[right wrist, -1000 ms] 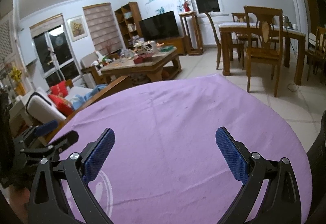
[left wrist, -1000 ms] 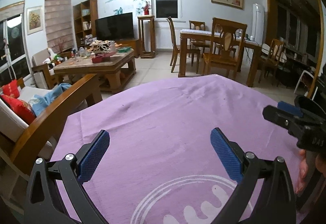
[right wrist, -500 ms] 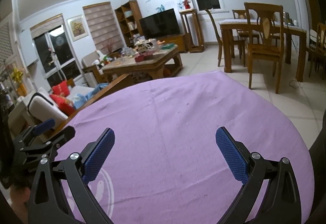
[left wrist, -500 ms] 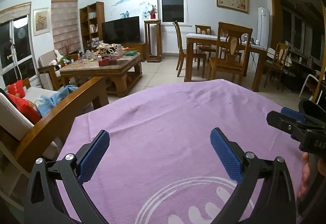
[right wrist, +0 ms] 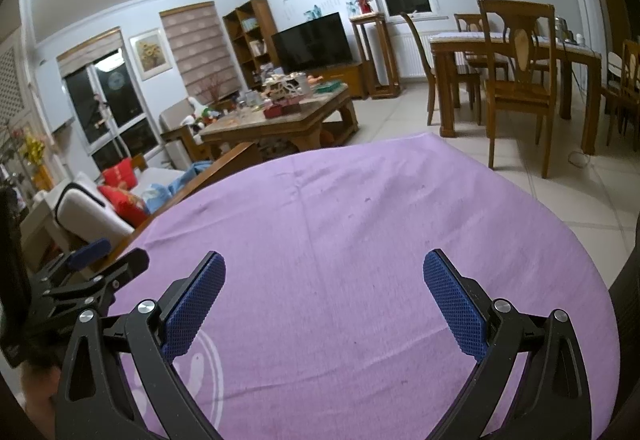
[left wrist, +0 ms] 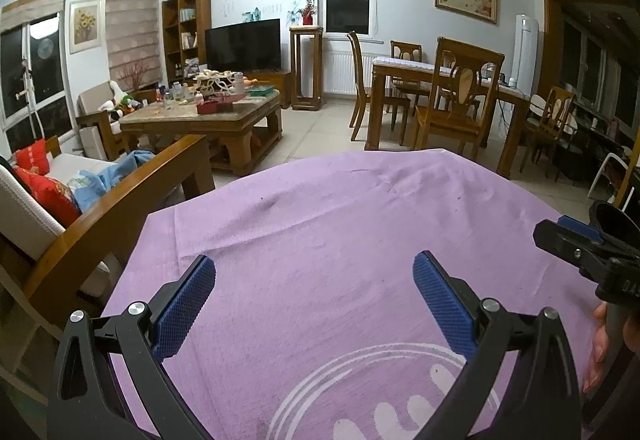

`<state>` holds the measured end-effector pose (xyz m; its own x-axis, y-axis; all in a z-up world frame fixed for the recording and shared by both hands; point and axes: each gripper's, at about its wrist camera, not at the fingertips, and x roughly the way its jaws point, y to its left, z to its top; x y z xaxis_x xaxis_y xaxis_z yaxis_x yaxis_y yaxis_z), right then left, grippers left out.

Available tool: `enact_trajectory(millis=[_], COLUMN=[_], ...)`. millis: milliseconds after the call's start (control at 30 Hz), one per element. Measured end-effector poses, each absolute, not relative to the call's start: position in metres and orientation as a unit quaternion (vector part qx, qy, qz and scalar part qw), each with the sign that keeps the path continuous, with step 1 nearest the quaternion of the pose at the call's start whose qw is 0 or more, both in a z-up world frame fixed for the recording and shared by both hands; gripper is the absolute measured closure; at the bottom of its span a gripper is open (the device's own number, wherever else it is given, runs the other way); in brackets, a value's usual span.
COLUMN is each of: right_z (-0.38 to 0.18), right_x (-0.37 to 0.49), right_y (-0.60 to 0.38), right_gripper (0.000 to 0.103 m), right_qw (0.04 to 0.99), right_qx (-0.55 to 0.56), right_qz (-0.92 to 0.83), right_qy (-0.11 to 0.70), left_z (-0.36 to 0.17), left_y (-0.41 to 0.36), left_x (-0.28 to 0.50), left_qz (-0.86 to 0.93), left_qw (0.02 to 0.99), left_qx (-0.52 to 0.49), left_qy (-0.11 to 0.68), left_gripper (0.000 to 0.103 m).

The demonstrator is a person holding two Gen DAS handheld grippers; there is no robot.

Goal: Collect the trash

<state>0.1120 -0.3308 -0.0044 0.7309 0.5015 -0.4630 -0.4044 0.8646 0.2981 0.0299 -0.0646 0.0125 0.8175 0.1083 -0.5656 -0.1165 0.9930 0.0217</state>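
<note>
The left tool hangs with its jaws wide apart and nothing between them; the right tool is the same, spread and empty. Just under both lies a purple cloth covering the counter, bare apart from a white print. No trash shows on it in either view, so its place, heading and long axis cannot be told. Judging from this, either collecting has not begun or this surface is finished.
</note>
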Motion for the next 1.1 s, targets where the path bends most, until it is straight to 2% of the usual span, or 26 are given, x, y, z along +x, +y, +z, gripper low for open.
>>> enact_trajectory(millis=[1100], right_z=[0.0043], right_x=[0.1158], right_y=[-0.3381], right_gripper=[0.005], right_qw=[0.924], right_qx=[0.092], right_qz=[0.245], right_qy=[0.278], left_z=[0.0070], left_y=[-0.0656], left_x=[0.0288], left_qz=[0.063], left_qw=[0.949], left_qx=[-0.011], left_qy=[0.310], left_gripper=[0.005])
